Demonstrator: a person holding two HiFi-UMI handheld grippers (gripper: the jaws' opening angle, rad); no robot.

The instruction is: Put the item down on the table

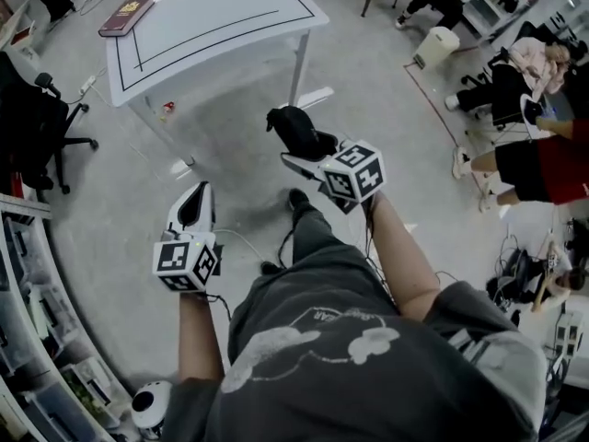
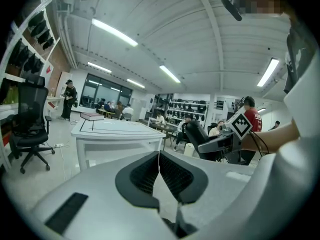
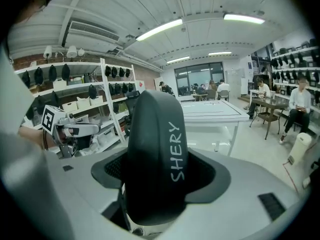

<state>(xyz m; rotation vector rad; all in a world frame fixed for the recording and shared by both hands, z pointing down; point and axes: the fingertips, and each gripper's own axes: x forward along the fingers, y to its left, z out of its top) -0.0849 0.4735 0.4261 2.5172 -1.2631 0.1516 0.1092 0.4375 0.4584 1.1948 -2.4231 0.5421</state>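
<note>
Mid-carry: right gripper (image 1: 308, 159) jaws held wide around the black item (image 3: 155, 149); left gripper (image 2: 159, 171) jaws closed together, empty. Next, likely: reach the table (image 3: 212, 115) well ahead of the jaws, lower, release.

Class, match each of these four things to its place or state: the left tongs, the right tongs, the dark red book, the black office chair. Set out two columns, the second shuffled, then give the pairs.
1. left tongs
2. right tongs
3. dark red book
4. black office chair

A. lies on the white table
B. stands on the floor
C. shut, nothing between
D. shut on the black item

Pairs: 1-C, 2-D, 3-A, 4-B
</note>
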